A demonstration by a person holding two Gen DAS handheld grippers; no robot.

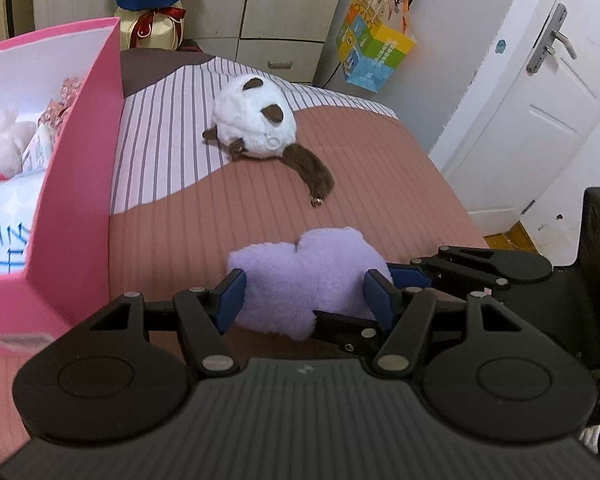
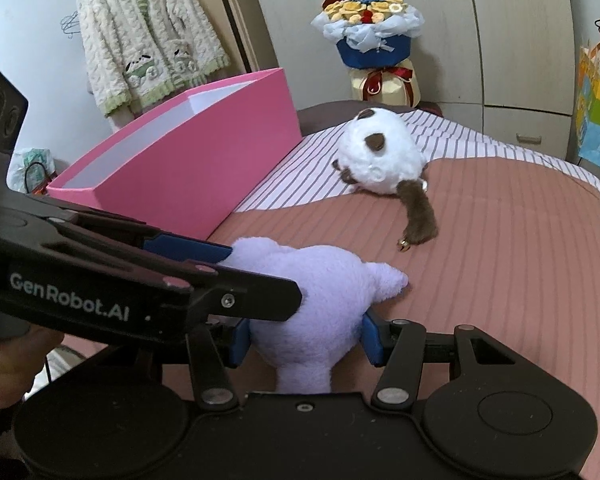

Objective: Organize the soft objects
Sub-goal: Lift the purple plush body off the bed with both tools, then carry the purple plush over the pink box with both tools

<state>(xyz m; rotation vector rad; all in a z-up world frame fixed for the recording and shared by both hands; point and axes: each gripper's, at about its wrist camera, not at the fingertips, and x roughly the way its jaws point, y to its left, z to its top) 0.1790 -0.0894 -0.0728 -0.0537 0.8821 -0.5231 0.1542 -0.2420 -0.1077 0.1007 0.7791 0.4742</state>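
I have both tools, left [image 1: 305,294] and right [image 2: 304,340], angled down, gripping the purple plush [image 2: 320,304]; pink box [image 2: 188,160] left, bare bed [image 2: 500,260] right

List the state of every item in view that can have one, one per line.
Purple plush toy: gripped from two sides.
Left hand-held gripper: shut on the purple plush toy.
Right hand-held gripper: shut on it too.
White plush toy: lying loose on the bed.
Pink box: open, no lid.
Door: closed.

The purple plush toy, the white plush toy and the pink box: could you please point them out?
purple plush toy [image 1: 296,276], left wrist view, body middle.
white plush toy [image 1: 252,120], left wrist view, white fur.
pink box [image 2: 204,168], right wrist view, side wall.
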